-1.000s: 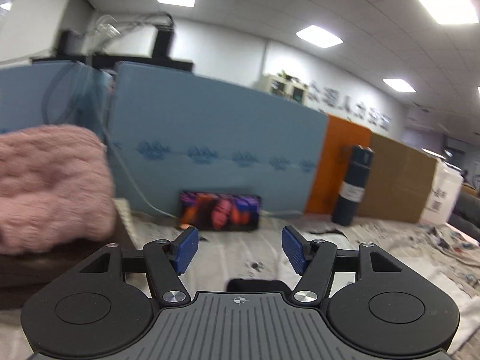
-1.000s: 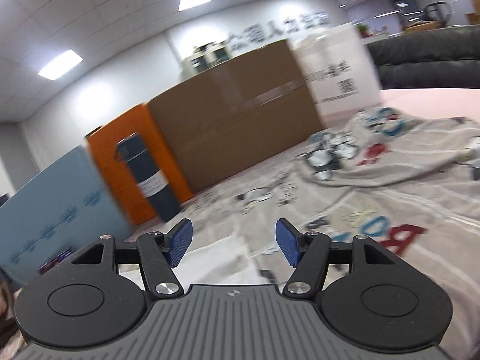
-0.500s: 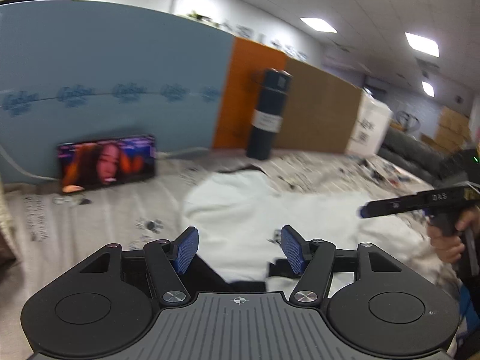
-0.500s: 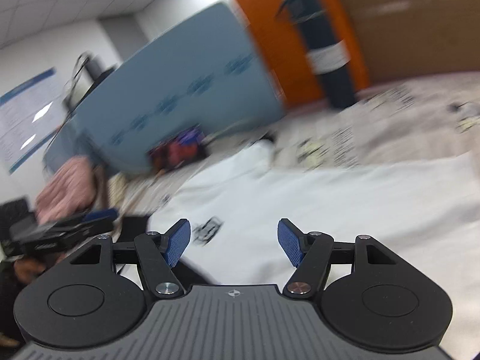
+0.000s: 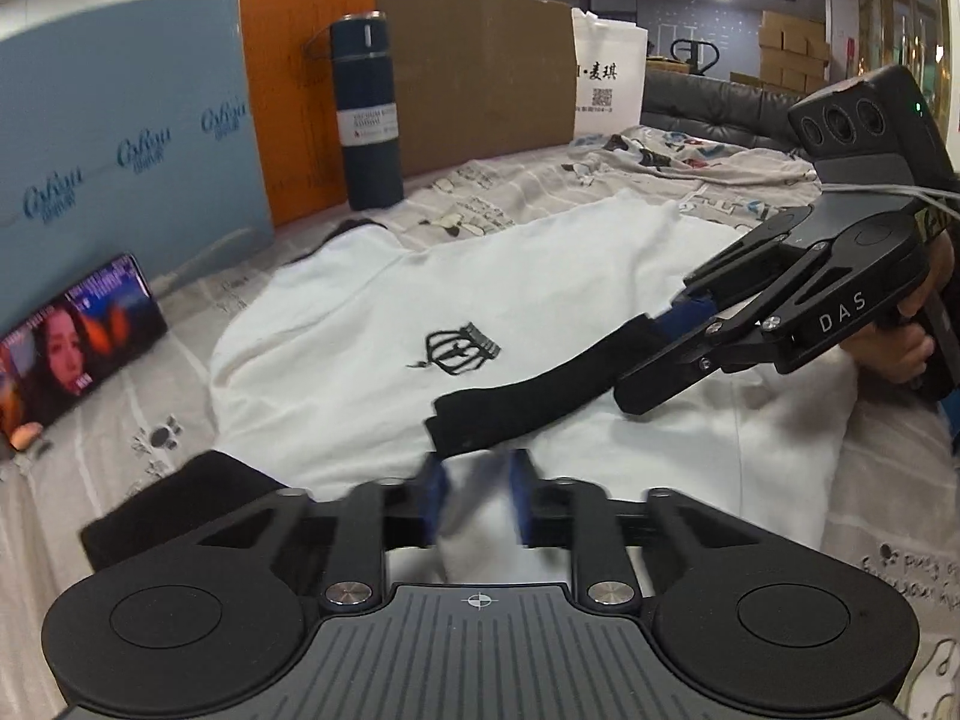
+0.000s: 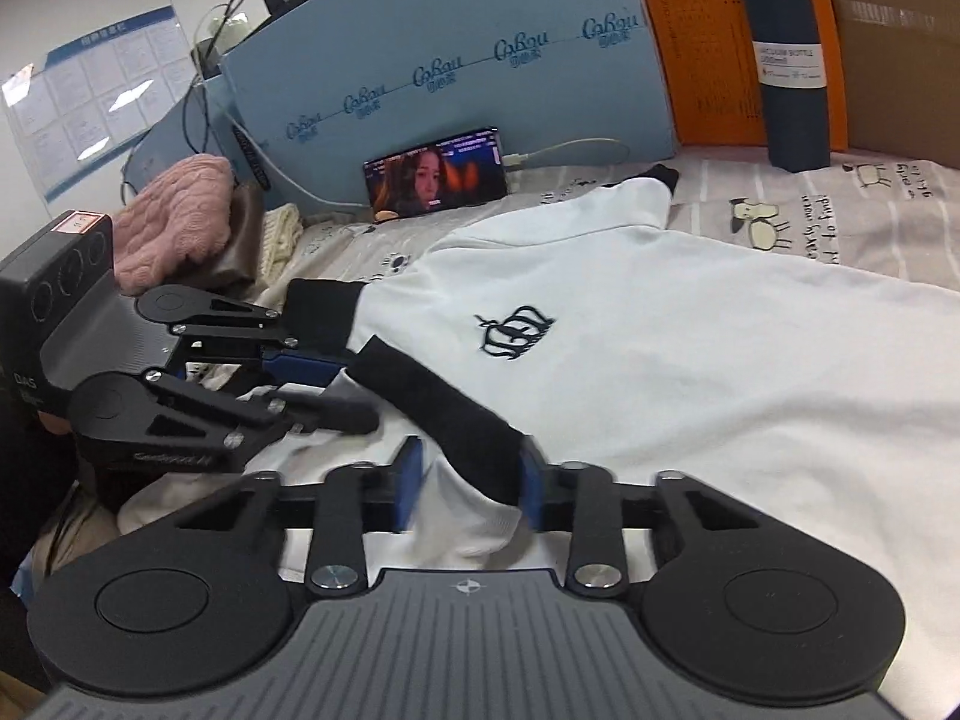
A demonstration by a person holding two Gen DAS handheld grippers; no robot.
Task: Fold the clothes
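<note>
A white polo shirt point(image 5: 372, 312) with a black collar point(image 5: 528, 396), black sleeve cuffs and a dark crown logo point(image 5: 453, 351) lies flat on the printed sheet; it also shows in the right wrist view point(image 6: 690, 330). My left gripper point(image 5: 477, 504) sits at the collar's near end, its blue pads narrowed around white fabric. My right gripper point(image 6: 468, 492) is closed down on the collar's other end point(image 6: 480, 444) and the white fabric under it. Each gripper shows in the other's view, the right one point(image 5: 690, 324) and the left one point(image 6: 324, 387).
A phone point(image 5: 78, 354) playing video leans on a blue foam board point(image 5: 120, 138). A dark vacuum bottle point(image 5: 366, 114) stands by orange and cardboard panels. A white bag point(image 5: 609, 84) and a rumpled printed sheet point(image 5: 678, 150) lie behind. Pink knitwear point(image 6: 174, 222) is piled at left.
Both grippers swung down from looking across the room to the shirt's collar. Both have narrowed from wide open onto the fabric.
</note>
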